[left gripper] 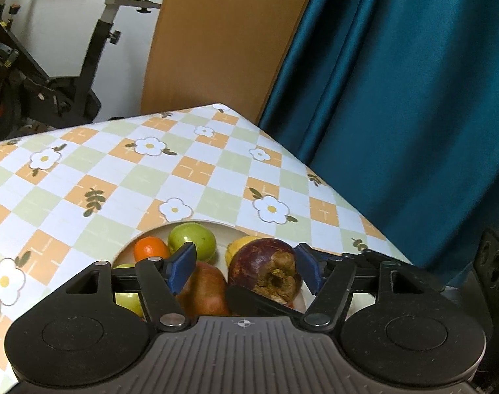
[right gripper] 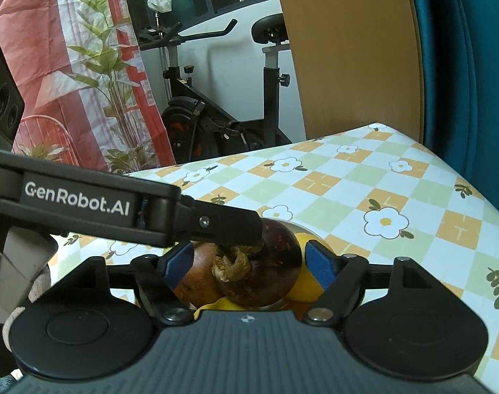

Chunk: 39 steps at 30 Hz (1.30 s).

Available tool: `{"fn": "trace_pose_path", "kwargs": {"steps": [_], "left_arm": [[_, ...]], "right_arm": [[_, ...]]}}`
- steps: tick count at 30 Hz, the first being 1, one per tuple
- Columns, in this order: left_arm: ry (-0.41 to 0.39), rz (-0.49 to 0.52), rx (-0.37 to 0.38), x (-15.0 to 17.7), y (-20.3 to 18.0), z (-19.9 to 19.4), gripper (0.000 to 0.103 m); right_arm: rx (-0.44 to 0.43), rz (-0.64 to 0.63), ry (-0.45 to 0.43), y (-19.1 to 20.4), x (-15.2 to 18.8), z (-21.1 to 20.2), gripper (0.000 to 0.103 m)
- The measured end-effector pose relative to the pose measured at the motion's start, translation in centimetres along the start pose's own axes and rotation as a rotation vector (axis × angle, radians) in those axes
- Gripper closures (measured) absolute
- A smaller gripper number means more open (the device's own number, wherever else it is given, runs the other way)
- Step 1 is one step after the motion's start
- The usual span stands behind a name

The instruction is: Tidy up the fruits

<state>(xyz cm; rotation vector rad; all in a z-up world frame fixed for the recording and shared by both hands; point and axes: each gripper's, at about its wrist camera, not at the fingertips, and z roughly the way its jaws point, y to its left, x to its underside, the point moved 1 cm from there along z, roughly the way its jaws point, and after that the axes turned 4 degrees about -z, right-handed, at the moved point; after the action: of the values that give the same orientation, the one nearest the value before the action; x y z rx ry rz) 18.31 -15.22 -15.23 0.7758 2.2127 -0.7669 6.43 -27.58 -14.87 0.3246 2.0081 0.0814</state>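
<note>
left wrist view: the left gripper (left gripper: 246, 266) stands apart, jaws flanking but not pressing the mangosteen (left gripper: 266, 267) atop the fruit plate (left gripper: 197, 225). right wrist view: the right gripper (right gripper: 248, 262) likewise stands apart around the mangosteen. it looks hard-shelled, round, smooth; grip across its widest part.

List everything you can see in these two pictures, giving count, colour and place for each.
mangosteen: one, dark purple, atop the plate's fruit
apple: one, green, plate's far side
orange: one, orange, left of apple
red-brown fruit: one, beside the mangosteen
yellow fruit: at least one, behind mangosteen
plate: one, cream, on table
table: one, checked flowered cloth
exercise bike: one, black, beyond table
curtain: one, blue, right
board: one, tan, behind table
left hand-held gripper: one, black, blue pads, open around mangosteen
right hand-held gripper: one, same, open around mangosteen
</note>
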Motion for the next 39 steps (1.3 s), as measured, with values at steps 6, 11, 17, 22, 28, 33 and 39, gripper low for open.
{"fn": "trace_pose_path", "kwargs": {"steps": [6,11,17,22,28,33,39], "left_arm": [[-0.031,0.005,-0.04,-0.1,0.2,-0.9,0.031],[-0.083,0.005,-0.096,-0.3,0.6,-2.7,0.024],[-0.179,-0.015,-0.205,-0.2,1.2,-6.0,0.017],[-0.245,-0.033,-0.317,0.0,1.8,-9.2,0.011],[-0.299,-0.053,-0.465,0.1,2.0,-12.9,0.009],[-0.324,-0.125,-0.515,0.5,2.3,-16.2,0.009],[-0.345,-0.106,-0.643,0.8,1.0,-19.5,0.008]], "right_arm": [[0.006,-0.019,-0.007,0.1,-0.3,-0.1,0.02],[0.011,-0.041,-0.019,0.4,-0.5,-0.3,0.016],[0.049,-0.077,-0.046,1.1,-1.1,-0.9,0.006],[0.061,-0.088,-0.068,1.6,-1.7,-1.5,0.0],[0.075,-0.069,-0.099,2.2,-2.8,-2.9,0.0],[0.042,-0.049,-0.106,2.2,-4.8,-4.5,0.0],[0.01,-0.058,-0.09,3.0,-6.1,-6.5,0.0]]}}
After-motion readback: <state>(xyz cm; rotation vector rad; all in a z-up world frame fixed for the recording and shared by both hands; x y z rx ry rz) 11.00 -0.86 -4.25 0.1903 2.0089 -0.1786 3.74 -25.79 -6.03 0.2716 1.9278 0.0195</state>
